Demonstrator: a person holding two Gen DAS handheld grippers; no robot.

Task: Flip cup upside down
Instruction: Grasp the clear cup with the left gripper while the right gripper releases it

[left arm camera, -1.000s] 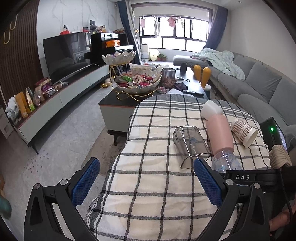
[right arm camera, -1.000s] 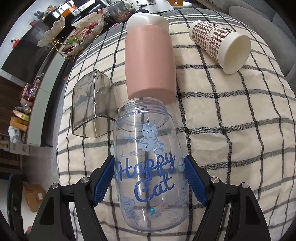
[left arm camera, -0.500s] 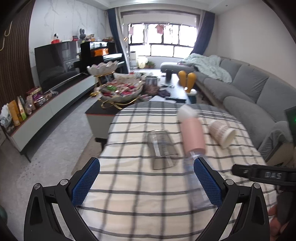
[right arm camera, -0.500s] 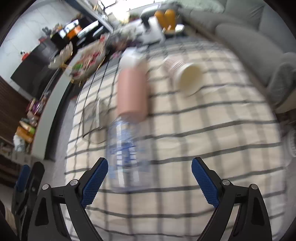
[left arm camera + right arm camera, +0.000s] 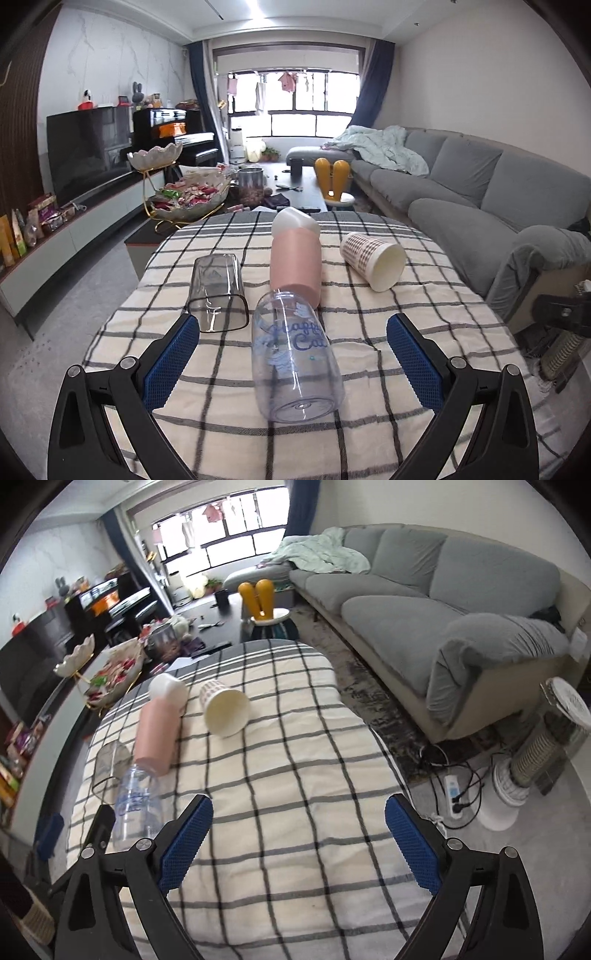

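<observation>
Hovering with both tools unloaded, we have the left gripper [image 5: 288, 358] spread wide around the clear cat-print cup [image 5: 293, 354], which lies on its side on the checked tablecloth [image 5: 369, 424], base toward us at 6 o'clock and mouth pointing to 12, touching the pink cup [image 5: 295, 264]. The right gripper [image 5: 297, 843] is likewise spread apart, holding nothing, over bare cloth with the clear cup off at its 9 o'clock. A smoky square tumbler [image 5: 218, 291] lies at 10 o'clock of the clear cup, and a patterned paper cup [image 5: 373, 260] at 1 o'clock. We judge the clear cup to be light, thin-walled plastic: stiff enough to pinch, yet smooth and round, so likely to roll or slip on the soft cloth. We would take it across the mid-body, pads on opposite sides, squeezing gently, then lift and turn it so the mouth comes down.
</observation>
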